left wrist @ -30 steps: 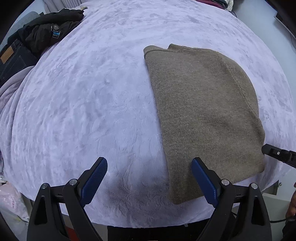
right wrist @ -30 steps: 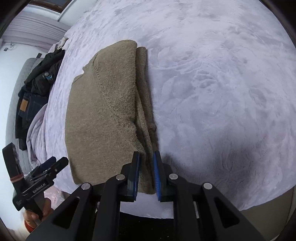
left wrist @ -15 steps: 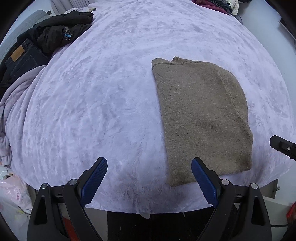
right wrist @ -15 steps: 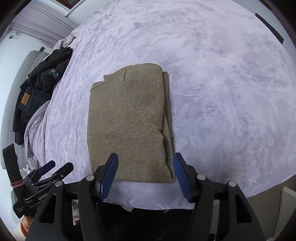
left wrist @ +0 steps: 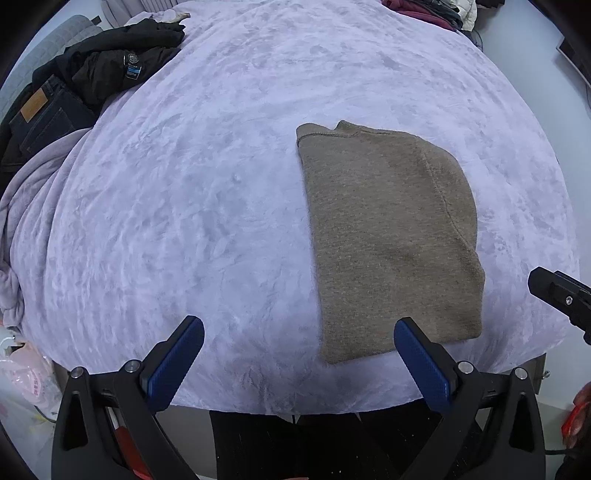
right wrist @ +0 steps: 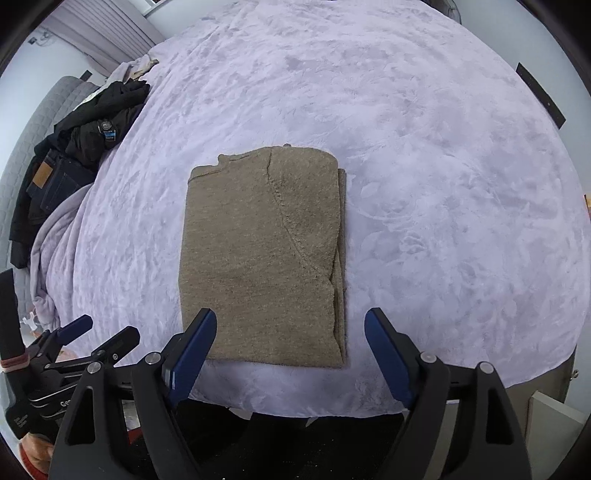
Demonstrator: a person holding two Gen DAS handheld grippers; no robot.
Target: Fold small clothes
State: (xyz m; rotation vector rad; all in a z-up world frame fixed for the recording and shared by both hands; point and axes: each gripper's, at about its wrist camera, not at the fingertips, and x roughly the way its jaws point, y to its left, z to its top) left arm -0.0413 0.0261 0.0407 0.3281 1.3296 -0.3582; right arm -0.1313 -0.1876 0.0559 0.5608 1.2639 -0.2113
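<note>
A folded brown knit sweater (left wrist: 388, 236) lies flat on the lilac plush bed cover (left wrist: 207, 206), near the front edge. It also shows in the right wrist view (right wrist: 266, 258), folded into a neat rectangle. My left gripper (left wrist: 297, 343) is open and empty, held above the bed's front edge, left of the sweater's near corner. My right gripper (right wrist: 290, 336) is open and empty, just short of the sweater's near hem. The right gripper's tip (left wrist: 557, 295) shows in the left wrist view, and the left gripper (right wrist: 74, 350) shows in the right wrist view.
A pile of dark clothes, a black jacket (left wrist: 118, 66) and jeans (left wrist: 40, 114), lies at the bed's far left, also in the right wrist view (right wrist: 92, 122). A bunched lilac blanket (left wrist: 22, 206) hangs at the left edge. More clothes (left wrist: 432, 14) lie at the far end.
My right gripper let go of the sweater's edge, opened wide and pulled back. Both grippers rose and backed away from the bed, so the sweater looks smaller.
</note>
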